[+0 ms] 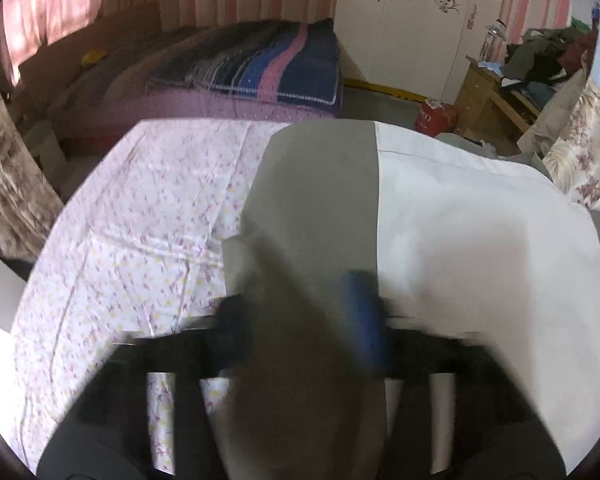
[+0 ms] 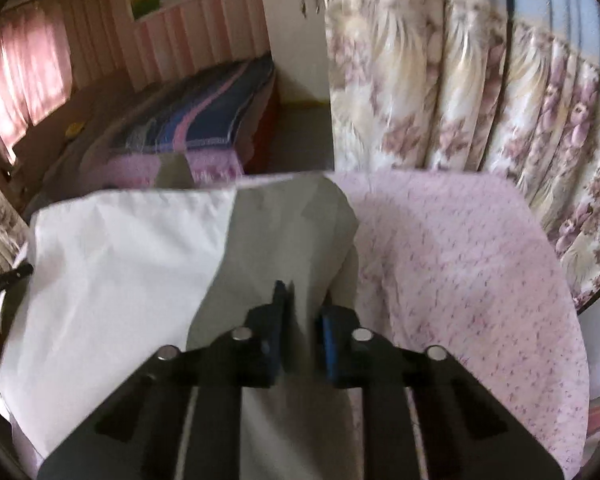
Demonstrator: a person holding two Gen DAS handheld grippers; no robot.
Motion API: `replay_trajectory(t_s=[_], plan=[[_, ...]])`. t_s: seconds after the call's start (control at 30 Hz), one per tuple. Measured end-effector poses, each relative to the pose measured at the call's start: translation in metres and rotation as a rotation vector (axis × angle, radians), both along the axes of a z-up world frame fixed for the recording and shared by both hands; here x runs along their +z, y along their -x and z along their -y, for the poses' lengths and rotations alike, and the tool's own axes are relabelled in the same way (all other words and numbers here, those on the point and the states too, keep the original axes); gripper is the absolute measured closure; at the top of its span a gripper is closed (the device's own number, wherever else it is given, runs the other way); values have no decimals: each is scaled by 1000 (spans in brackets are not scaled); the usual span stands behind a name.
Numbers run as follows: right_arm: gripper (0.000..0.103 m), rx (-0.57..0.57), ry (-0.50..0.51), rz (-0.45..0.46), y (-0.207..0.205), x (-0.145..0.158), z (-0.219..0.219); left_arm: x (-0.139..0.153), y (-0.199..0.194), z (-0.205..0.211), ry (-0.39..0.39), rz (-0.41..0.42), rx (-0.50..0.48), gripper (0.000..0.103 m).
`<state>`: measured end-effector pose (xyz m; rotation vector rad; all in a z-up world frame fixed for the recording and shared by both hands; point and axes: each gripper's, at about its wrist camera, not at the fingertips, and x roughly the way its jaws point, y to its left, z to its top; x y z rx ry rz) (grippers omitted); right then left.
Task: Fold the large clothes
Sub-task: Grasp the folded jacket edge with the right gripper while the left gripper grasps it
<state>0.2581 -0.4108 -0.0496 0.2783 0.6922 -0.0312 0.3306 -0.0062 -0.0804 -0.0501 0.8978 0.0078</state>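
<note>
A large white garment point(image 1: 460, 216) lies spread on a table covered with a floral pink-and-white cloth point(image 1: 140, 208). My left gripper point(image 1: 300, 312) is shut on a fold of the garment, which hangs grey in shadow point(image 1: 320, 184) and drapes over the fingers. In the right wrist view the white garment point(image 2: 120, 264) lies to the left, and my right gripper point(image 2: 300, 320) is shut on a lifted shaded fold point(image 2: 284, 224) of it. The floral cloth point(image 2: 460, 272) shows to the right.
A bed with a striped blue and pink blanket point(image 1: 268, 56) stands behind the table. A wooden desk piled with clothes point(image 1: 512, 80) and a red bag point(image 1: 436, 116) are at the back right. Floral curtains point(image 2: 480, 92) hang close on the right.
</note>
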Motion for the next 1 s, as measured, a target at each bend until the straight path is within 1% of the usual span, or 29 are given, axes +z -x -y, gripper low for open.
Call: replay_trajectory(t_s=[0.07, 0.1, 0.2, 0.27, 0.3, 0.33, 0.37, 0.43, 0.47, 0.53, 0.57, 0.6, 0.63, 0.67, 0.7, 0.73, 0.77, 0.8, 0.83, 0.87, 0.93, 0.97, 1.0], plan=[[95, -18, -13, 47, 4, 6, -1, -1, 2, -1, -3, 14, 11, 103], [96, -25, -16, 76, 6, 10, -2, 1, 3, -2, 2, 26, 16, 103], [97, -40, -55, 160, 13, 25, 1, 18, 6, -11, 25, 97, 50, 103], [97, -45, -57, 227, 18, 39, 0, 32, 6, -12, 37, 138, 41, 103], [97, -42, -51, 263, 19, 46, -1, 39, 4, -10, 19, 154, 36, 103], [97, -56, -34, 273, 17, 50, -2, 48, 1, -8, -8, 176, 37, 103], [97, -69, -24, 277, 14, 52, -2, 54, -2, -7, -15, 191, 42, 103], [97, -77, -18, 279, 4, 50, 1, 65, -5, -8, -24, 233, 56, 102], [97, -80, -12, 258, -7, 44, 2, 67, -8, -9, -36, 244, 67, 102], [96, -83, -19, 210, -22, 30, 6, 65, -14, -11, -31, 261, 97, 101], [95, -82, -18, 175, -31, 23, 6, 59, -19, -10, -60, 260, 113, 99], [92, -80, -5, 117, -40, 12, 4, 51, -24, -9, -102, 243, 136, 97], [87, -80, 5, 74, -46, 3, 2, 43, -29, -10, -117, 214, 145, 96], [80, -84, 12, 45, -49, -4, 2, 27, -36, -13, -105, 149, 155, 93], [71, -90, 22, 17, -50, -10, 2, 14, -40, -16, -97, 95, 157, 80], [40, -98, 29, -7, -51, -15, 3, 5, -42, -20, -94, 71, 166, 73], [24, -106, 35, -21, -50, -17, 5, 2, -41, -22, -95, 65, 180, 56], [24, -110, 39, -22, -46, -17, 8, 0, -41, -25, -95, 58, 191, 41], [24, -114, 47, -18, -41, -14, 9, 2, -40, -27, -95, 60, 202, 38], [24, -118, 57, -3, -32, -8, 8, 10, -33, -30, -94, 86, 213, 36], [23, -100, 76, 53, -9, 9, 3, 24, -22, -28, -100, 123, 198, 24], [18, -92, 89, 76, 2, 16, -1, 36, -11, -25, -109, 148, 183, 17], [16, -88, 106, 100, 16, 24, -6, 45, 0, -22, -113, 178, 169, 10]])
